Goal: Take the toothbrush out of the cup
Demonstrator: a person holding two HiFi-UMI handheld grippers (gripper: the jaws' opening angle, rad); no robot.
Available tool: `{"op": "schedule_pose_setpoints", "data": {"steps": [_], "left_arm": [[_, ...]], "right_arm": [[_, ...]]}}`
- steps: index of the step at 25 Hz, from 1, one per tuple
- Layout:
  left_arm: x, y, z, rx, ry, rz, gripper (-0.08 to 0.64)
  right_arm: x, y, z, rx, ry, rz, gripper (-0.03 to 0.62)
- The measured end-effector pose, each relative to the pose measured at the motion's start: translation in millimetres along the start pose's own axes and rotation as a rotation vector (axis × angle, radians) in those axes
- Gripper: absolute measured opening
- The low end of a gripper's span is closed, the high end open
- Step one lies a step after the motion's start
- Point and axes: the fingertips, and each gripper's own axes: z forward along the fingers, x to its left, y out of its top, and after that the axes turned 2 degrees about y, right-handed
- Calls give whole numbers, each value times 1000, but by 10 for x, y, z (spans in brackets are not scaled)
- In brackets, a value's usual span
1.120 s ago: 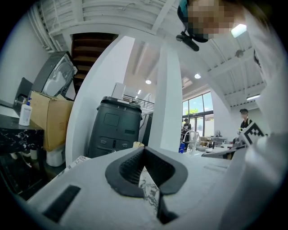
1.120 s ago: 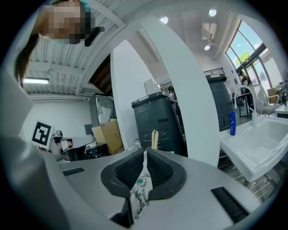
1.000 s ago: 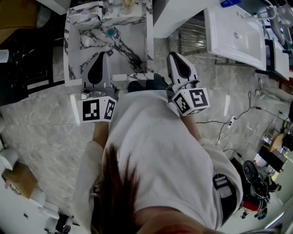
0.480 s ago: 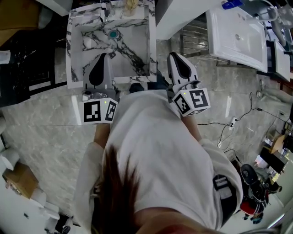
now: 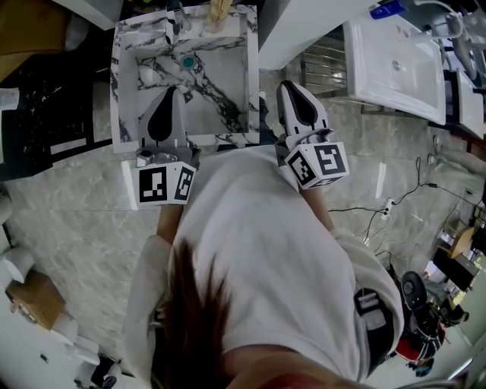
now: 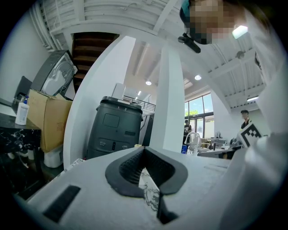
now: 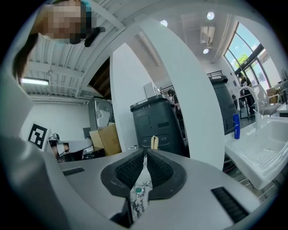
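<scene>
Your left gripper [image 5: 170, 93]: jaws together, nothing between them, tips over near part of marble sink [image 5: 116, 83]. Toothbrush [image 5: 218, 9]: tan, upright at sink's back rim, well ahead of both grippers; cup itself too small to tell. Your right gripper [image 5: 285, 88]: jaws together, empty, just right of sink; toothbrush shows beyond its tips.

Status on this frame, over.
Left gripper and right gripper shut, empty, by marble sink. Pale upright thing at far edge, maybe toothbrush; cup not made out. Path looks clear.
</scene>
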Motion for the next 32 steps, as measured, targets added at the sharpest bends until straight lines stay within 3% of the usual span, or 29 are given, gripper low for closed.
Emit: {"op": "schedule_pose_setpoints", "data": {"steps": [14, 32], "left_arm": [[14, 9, 331, 3, 9, 11, 11], [77, -38, 492, 19, -23, 6, 11]], "right_arm": [[-340, 120, 219, -12, -22, 0, 29], [-413, 248, 285, -63, -56, -27, 29]]}}
